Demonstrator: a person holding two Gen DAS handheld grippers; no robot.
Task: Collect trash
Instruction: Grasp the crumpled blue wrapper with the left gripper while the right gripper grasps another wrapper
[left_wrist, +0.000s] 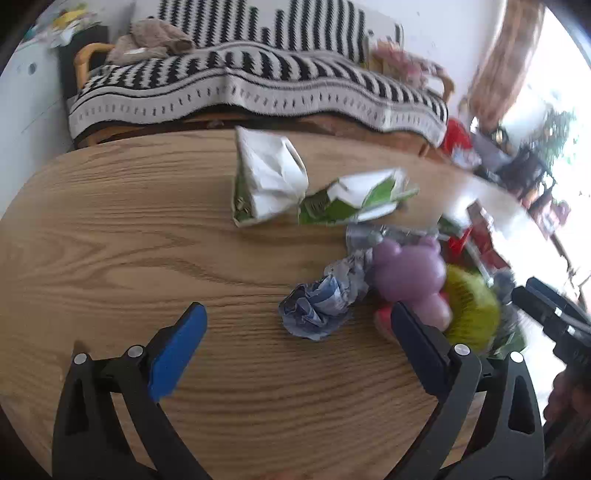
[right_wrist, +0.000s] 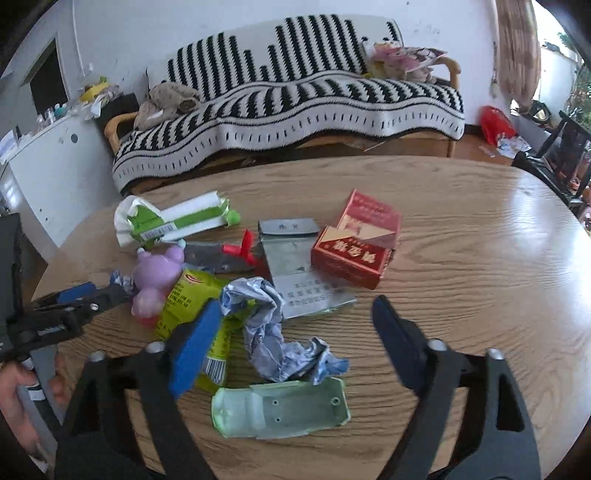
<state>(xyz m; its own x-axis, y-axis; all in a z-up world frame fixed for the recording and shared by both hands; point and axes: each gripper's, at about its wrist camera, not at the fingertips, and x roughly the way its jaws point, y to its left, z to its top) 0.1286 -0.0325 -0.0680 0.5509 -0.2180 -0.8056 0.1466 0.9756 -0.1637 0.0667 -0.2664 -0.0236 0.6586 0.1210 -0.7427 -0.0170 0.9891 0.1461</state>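
the left gripper (left_wrist: 299, 325) had black, angular plastic arms with cut-out slots, silver round screws at the joints and bright blue rectangular pads on its fingers. the right gripper (right_wrist: 291, 325) looked the same; a small coiled spring showed on the left one's body.

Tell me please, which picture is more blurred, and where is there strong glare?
The left wrist view is softer: the purple toy and yellow-green wrapper at its right smear, and the window blows out white. The right wrist view is sharper; the red box reads clearly, with sheen on the table at right.
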